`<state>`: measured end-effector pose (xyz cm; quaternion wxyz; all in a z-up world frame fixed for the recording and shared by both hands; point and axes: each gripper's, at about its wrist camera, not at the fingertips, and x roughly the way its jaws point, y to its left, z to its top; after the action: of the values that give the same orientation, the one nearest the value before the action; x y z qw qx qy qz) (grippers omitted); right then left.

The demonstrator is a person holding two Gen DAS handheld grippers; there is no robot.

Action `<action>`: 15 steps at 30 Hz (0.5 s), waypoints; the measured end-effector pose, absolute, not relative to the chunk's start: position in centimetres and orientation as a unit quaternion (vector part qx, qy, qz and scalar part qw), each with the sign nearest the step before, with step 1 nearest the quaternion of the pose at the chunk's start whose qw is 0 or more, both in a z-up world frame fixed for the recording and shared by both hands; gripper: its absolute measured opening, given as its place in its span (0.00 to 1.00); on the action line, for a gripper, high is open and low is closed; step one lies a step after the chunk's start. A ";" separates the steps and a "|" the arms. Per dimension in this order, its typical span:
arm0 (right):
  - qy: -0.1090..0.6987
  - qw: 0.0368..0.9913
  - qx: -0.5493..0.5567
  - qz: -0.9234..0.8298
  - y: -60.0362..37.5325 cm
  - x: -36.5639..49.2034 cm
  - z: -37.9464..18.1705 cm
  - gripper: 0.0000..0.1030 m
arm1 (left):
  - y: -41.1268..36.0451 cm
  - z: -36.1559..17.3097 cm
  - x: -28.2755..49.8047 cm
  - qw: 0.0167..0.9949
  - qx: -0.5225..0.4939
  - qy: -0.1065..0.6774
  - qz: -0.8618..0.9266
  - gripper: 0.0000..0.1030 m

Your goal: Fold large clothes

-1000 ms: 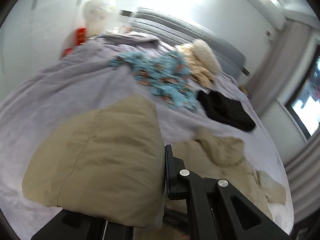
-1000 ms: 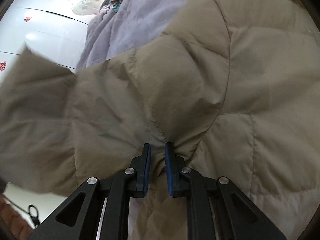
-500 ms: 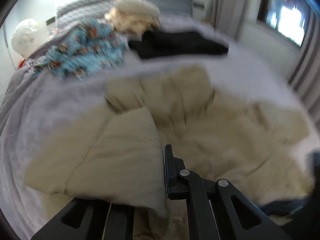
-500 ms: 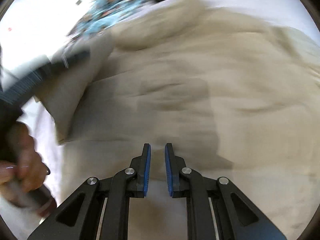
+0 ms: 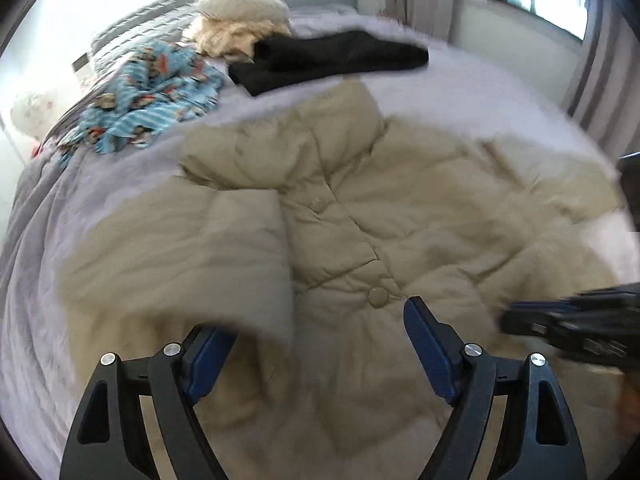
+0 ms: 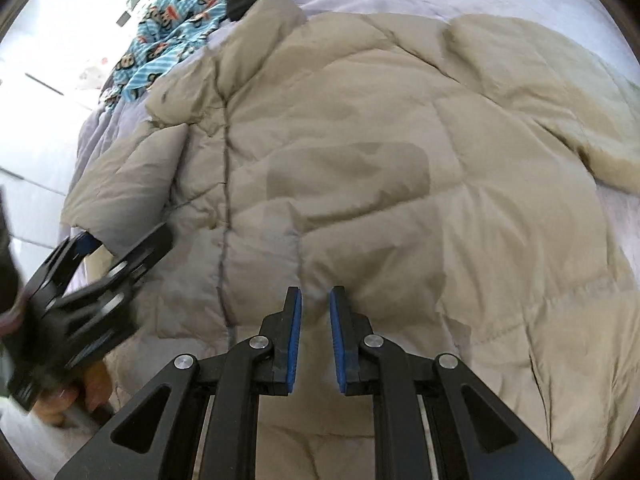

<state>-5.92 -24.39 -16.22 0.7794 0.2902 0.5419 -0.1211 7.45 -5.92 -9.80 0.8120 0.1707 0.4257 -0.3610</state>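
A large beige puffer jacket (image 5: 360, 216) lies spread front-up on the lilac bed, collar toward the headboard; it fills the right wrist view (image 6: 360, 168). Its left sleeve (image 5: 180, 248) lies folded over the body. My left gripper (image 5: 316, 336) is open just above the jacket's lower front, the sleeve's edge draped over its left finger (image 5: 208, 352). It shows at the left of the right wrist view (image 6: 108, 256). My right gripper (image 6: 315, 320) has its jaws narrowly apart, pinching a fold of the jacket's hem. It shows blurred at the right of the left wrist view (image 5: 576, 320).
A blue patterned garment (image 5: 148, 92), a black garment (image 5: 328, 60) and a cream pile (image 5: 240, 24) lie near the grey headboard. Lilac bedding (image 5: 36, 240) surrounds the jacket. Curtains and a window (image 5: 560, 8) stand at the right.
My left gripper has swung the sleeve over onto the jacket body and opened, letting it go. The jacket has dropped flat on the bed. My right gripper stays closed on the hem.
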 end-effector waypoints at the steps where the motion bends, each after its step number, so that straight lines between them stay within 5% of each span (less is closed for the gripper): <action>1: 0.542 0.785 0.279 -0.113 -24.1 -5.5 -15.8 0.24 | -4.6 -8.9 7.4 0.818 0.156 0.421 -0.359 0.81; 4: 0.523 0.818 0.223 -0.083 -21.7 -3.5 -13.5 0.73 | 0.7 -7.3 8.4 0.859 0.124 0.405 -0.289 0.81; 5: 0.512 0.833 0.199 -0.070 -20.6 -2.8 -12.5 0.77 | 2.9 -7.5 9.4 0.873 0.113 0.408 -0.243 0.81; 15: 0.483 0.870 -0.100 0.020 -5.5 5.1 -12.2 0.77 | 11.0 -15.7 14.1 0.856 0.048 0.504 -0.102 0.81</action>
<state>5.08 -5.53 -12.17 0.8697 -0.0995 0.4831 0.0204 14.12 10.98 -15.65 0.8563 0.0481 0.5039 -0.1023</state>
